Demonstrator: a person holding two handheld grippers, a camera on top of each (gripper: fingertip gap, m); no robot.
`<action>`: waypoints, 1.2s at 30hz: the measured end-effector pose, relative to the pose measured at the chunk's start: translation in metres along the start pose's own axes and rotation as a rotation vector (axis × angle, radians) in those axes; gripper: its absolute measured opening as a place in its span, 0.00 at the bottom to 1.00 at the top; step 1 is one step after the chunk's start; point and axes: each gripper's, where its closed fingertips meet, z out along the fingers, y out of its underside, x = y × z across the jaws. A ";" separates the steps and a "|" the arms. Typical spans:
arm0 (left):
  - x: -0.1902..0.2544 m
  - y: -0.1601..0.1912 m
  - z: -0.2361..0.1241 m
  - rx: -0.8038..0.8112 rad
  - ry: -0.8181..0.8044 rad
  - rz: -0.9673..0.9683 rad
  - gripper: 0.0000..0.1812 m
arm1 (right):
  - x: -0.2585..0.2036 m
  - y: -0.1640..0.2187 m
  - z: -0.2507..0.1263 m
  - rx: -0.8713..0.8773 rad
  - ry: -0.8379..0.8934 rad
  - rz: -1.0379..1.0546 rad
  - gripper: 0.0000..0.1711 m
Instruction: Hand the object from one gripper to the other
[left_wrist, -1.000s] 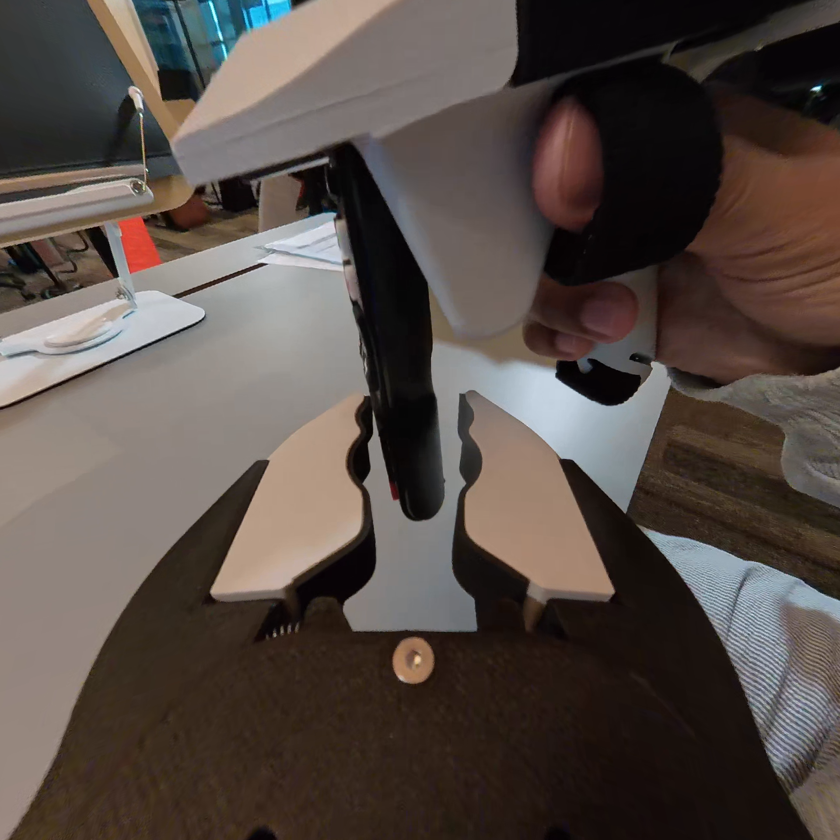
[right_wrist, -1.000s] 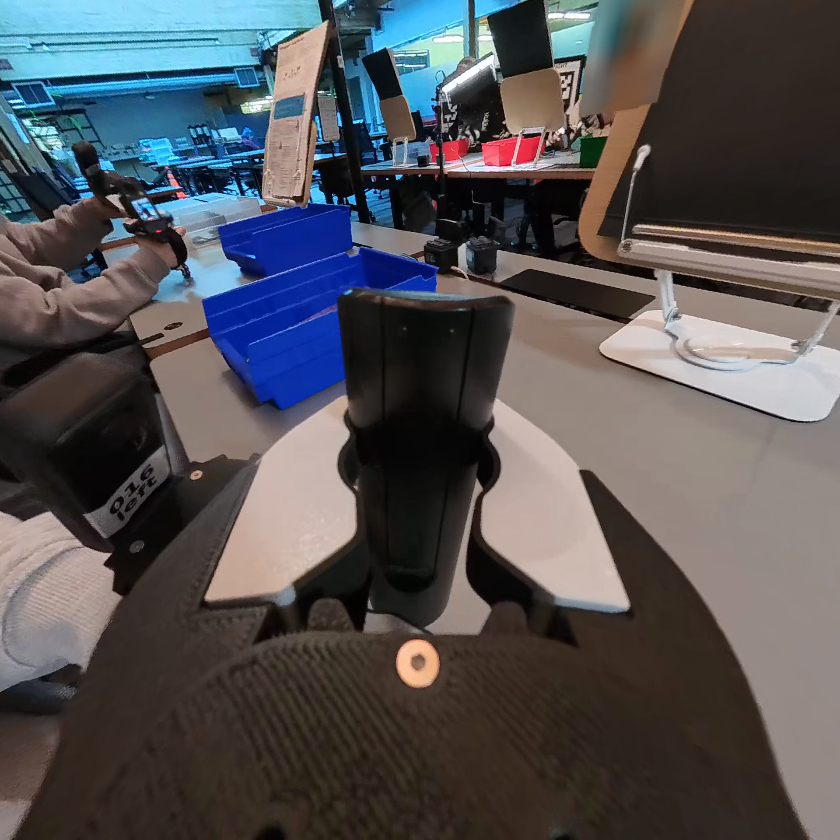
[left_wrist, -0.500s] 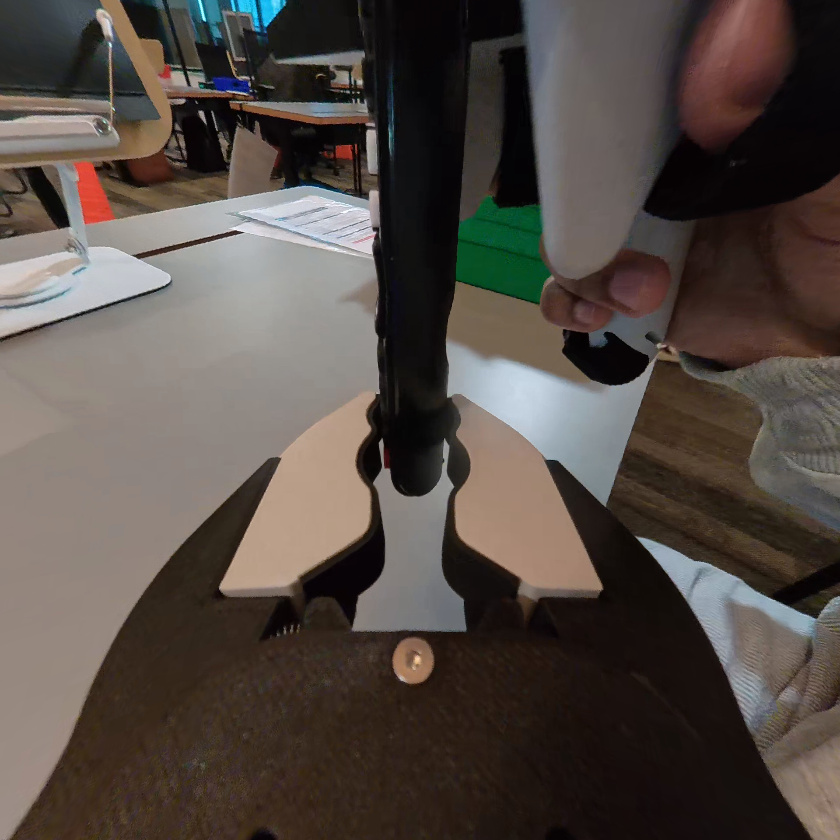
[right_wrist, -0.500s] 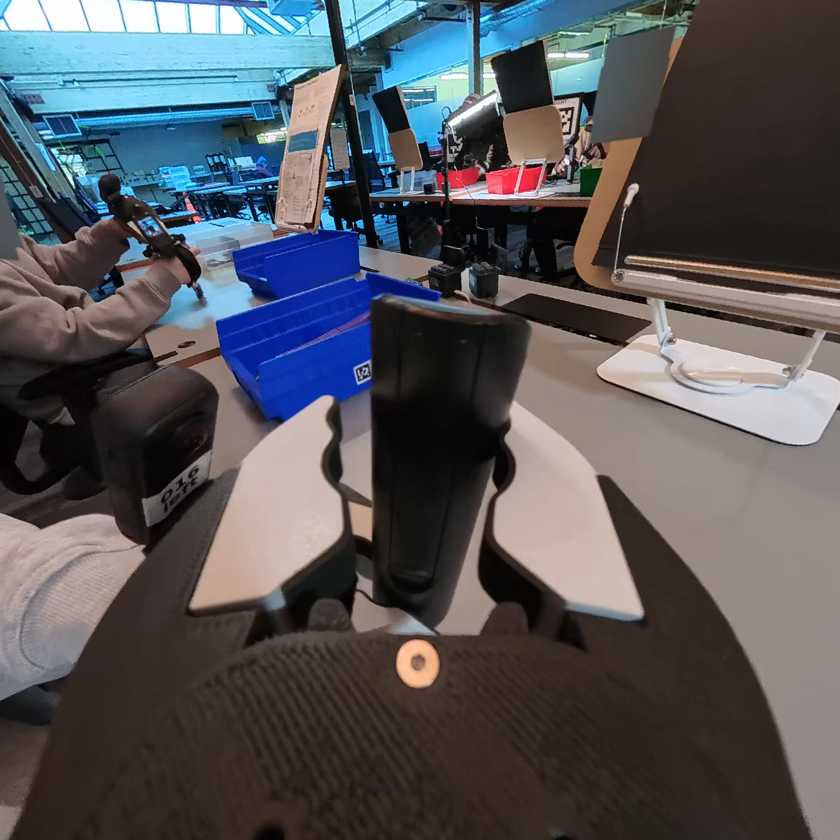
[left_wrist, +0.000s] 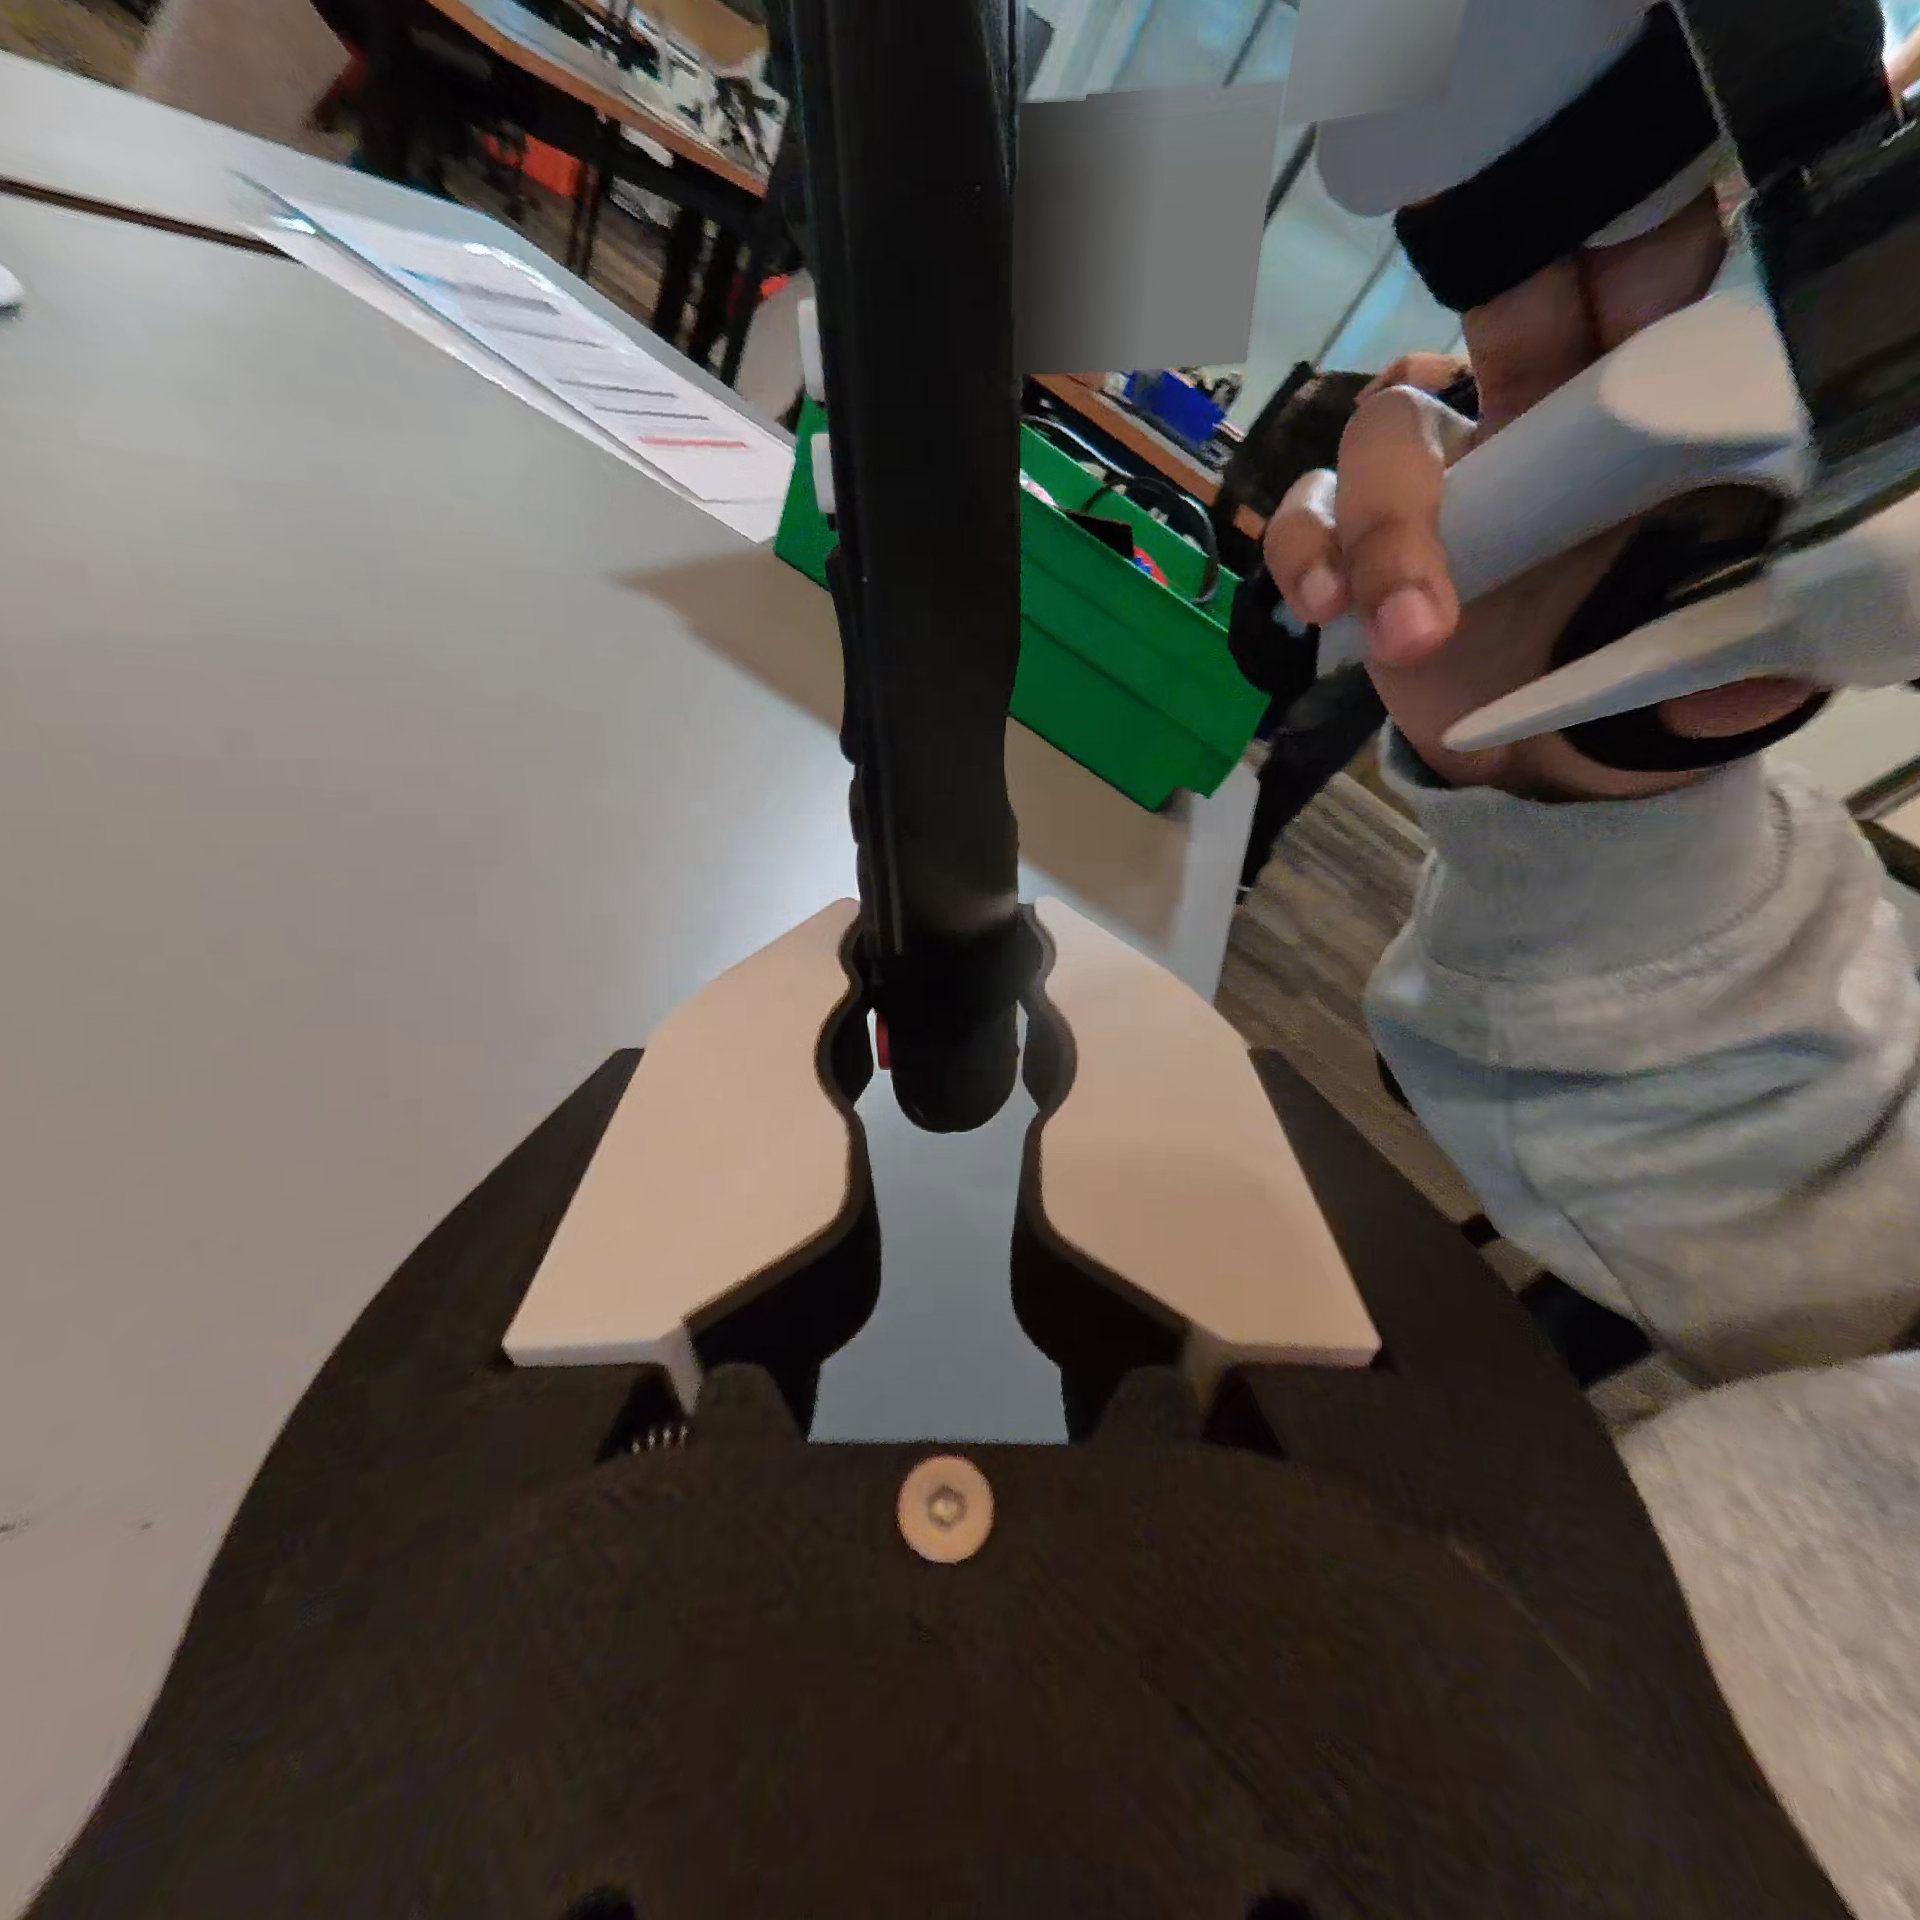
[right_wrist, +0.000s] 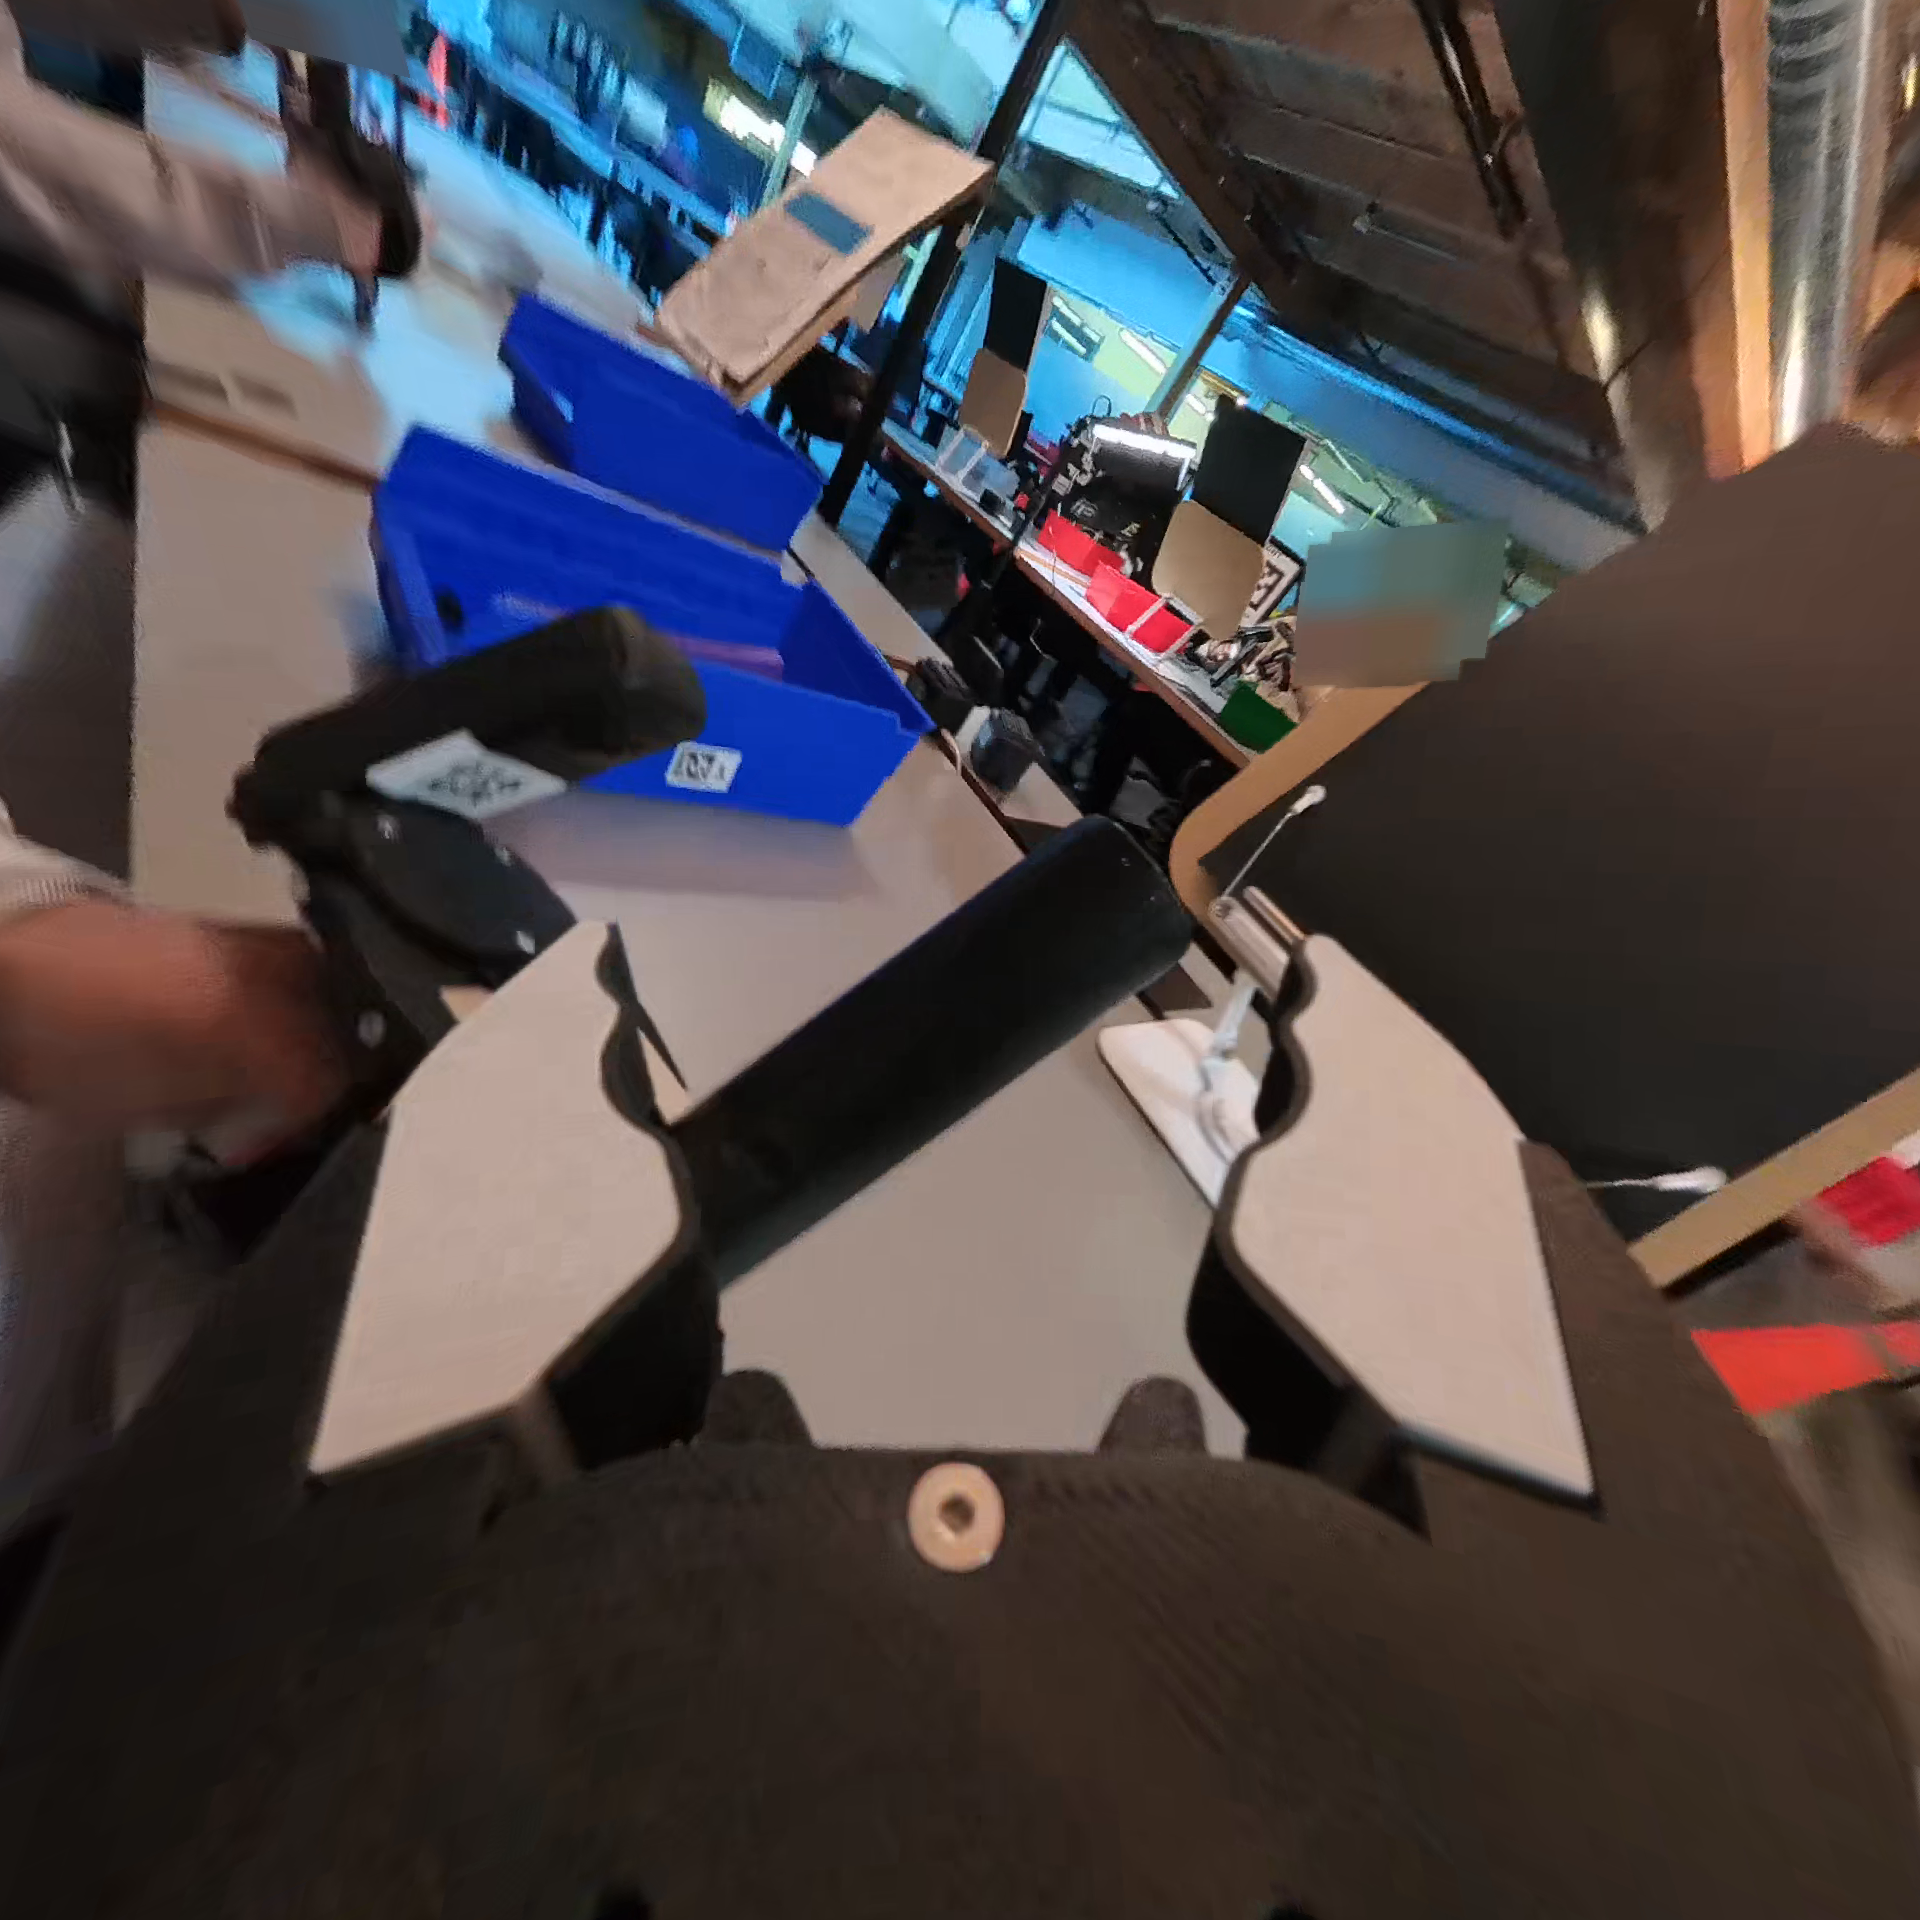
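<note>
Opened wide since half a second ago: right gripper (right_wrist: 951, 1049), fingers (right_wrist: 1382, 1226) now spread well apart and clear of the remote (left_wrist: 920, 582). Swung too, with the remote now lying slantwise across its gap toward 2 o'clock, near the left finger; touching or not, hard to tell. Clamped on the remote's lower end: left gripper (left_wrist: 943, 1013), fingers (left_wrist: 727, 1132) closed snugly around it, remote rising to 12 o'clock above the table (left_wrist: 312, 727).

Handover step: grip transferred, release apparently done. Next, probably: drawing the right gripper back without knocking the remote, left holding firm against its long overhang.

Count: one remote, two grippers, one green bin (left_wrist: 1122, 623) at 1 o'clock, two blue bins (right_wrist: 623, 582) at 11 o'clock in the right view, one sheet of paper (left_wrist: 561, 353).
</note>
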 end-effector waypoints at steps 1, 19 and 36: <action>0.000 0.002 0.000 -0.017 0.019 -0.007 0.13 | -0.003 0.004 -0.002 -0.023 -0.023 -0.049 0.66; 0.034 0.016 -0.004 -0.137 0.144 0.446 0.12 | -0.007 0.027 -0.066 -0.405 -0.307 -0.025 0.40; 0.028 -0.029 -0.032 0.078 0.283 0.206 0.12 | 0.012 0.084 -0.069 -0.117 -0.451 0.721 0.43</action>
